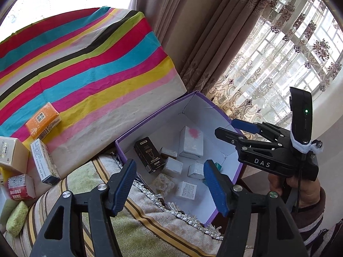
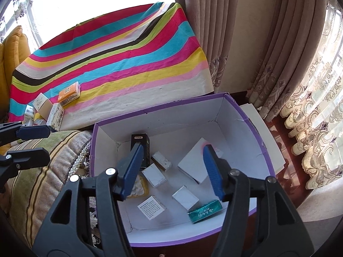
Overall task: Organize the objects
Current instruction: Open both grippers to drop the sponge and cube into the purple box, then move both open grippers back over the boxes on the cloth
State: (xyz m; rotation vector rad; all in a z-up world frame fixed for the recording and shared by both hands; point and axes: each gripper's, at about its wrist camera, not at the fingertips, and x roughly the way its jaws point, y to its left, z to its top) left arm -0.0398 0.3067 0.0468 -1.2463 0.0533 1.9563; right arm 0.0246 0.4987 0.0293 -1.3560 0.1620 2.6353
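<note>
Over the purple box (image 2: 240,109) I hold both of my grippers, tilted down toward its white inside. My right gripper (image 2: 173,167) has its blue pads (image 2: 211,169) apart with nothing between them; below the gap lie the boxes on the floor of the purple box. My left gripper (image 1: 169,186) is likewise released, with its pads (image 1: 123,184) spread and empty, and it hangs over the near corner of the purple box and the fringed cushion (image 1: 150,224) that the box stands beside.

Inside the purple box I see a black carton (image 2: 142,147) lying against the far left wall, a large white box with a pink smudge (image 2: 196,160) tilted toward the right wall, several small silver-white boxes (image 2: 154,174) scattered in the middle, a white box with printed text (image 2: 151,206) near the front, a green foil packet (image 2: 204,211) at the front right, and a yellowish sponge-like piece (image 2: 139,187) partly hidden behind my right gripper's left pad.

On the striped cloth (image 1: 85,60) to the left, well apart from the purple box, an orange packet (image 1: 42,121) lies flat, with a white carton (image 1: 44,161) and more small boxes (image 1: 19,187) clustered just beside it. From the left wrist view, my right gripper (image 1: 231,130) shows at the right rim of the purple box, held by my hand (image 1: 300,192).
</note>
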